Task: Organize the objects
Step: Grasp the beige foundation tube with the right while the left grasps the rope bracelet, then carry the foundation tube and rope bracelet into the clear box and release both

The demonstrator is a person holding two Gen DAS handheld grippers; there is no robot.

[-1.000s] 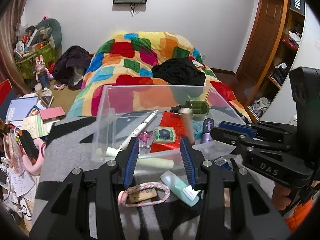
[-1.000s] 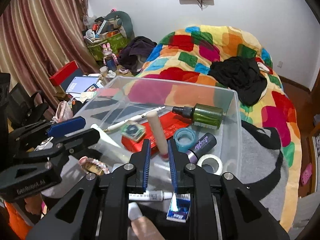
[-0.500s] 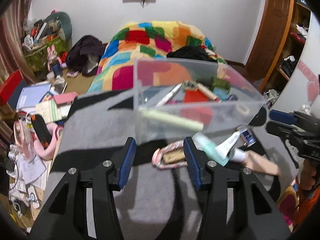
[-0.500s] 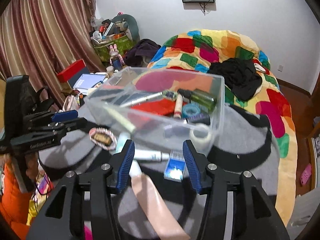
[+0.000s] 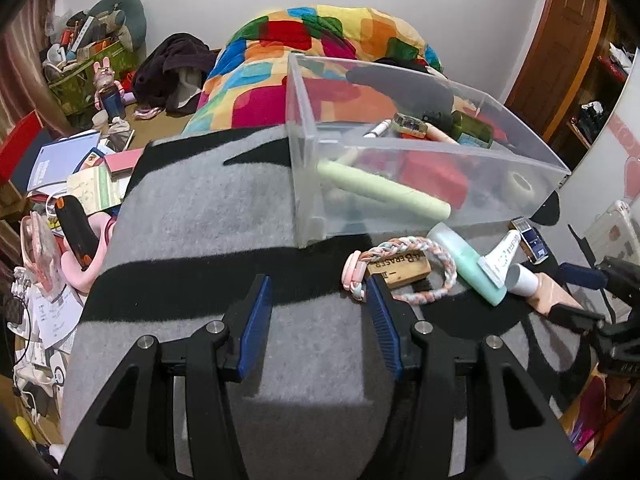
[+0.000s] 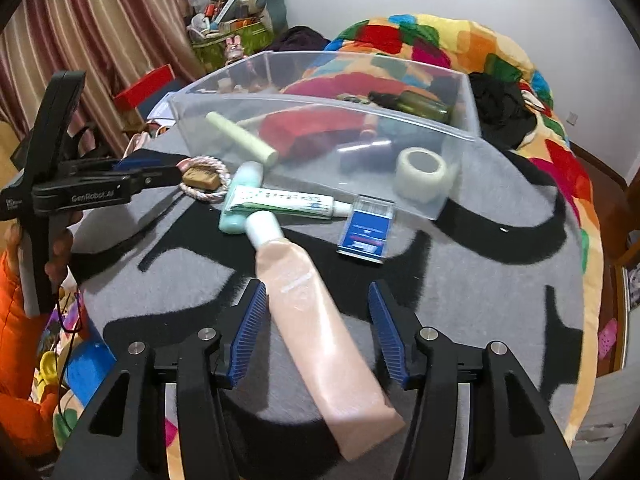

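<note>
A clear plastic bin (image 5: pixel 400 152) (image 6: pixel 464 80) stands on the grey and black blanket and holds a pale green stick (image 5: pixel 384 194), a red pouch, a green bottle and tape. In front of it lie a braided bracelet (image 5: pixel 400 268) around a wooden eraser (image 6: pixel 202 178), a mint tube (image 6: pixel 244 196), a white toothpaste tube (image 6: pixel 280 202), a blue box (image 6: pixel 366 230) and a long pink tube (image 6: pixel 316 320). My left gripper (image 5: pixel 318 318) is open over the blanket, its right finger by the bracelet. My right gripper (image 6: pixel 316 318) is open around the pink tube's middle.
The blanket covers a low surface (image 5: pixel 208 220). Beyond it are a bed with a colourful quilt (image 5: pixel 320 40), clutter of books and bags on the floor to the left (image 5: pixel 72 168), striped curtains (image 6: pixel 80 40) and a wooden door (image 5: pixel 560 40).
Both grippers have pulled back from the bin and lowered toward the blanket. The right gripper, shut on a pink stick over the bin a second ago, left it inside and is open.
</note>
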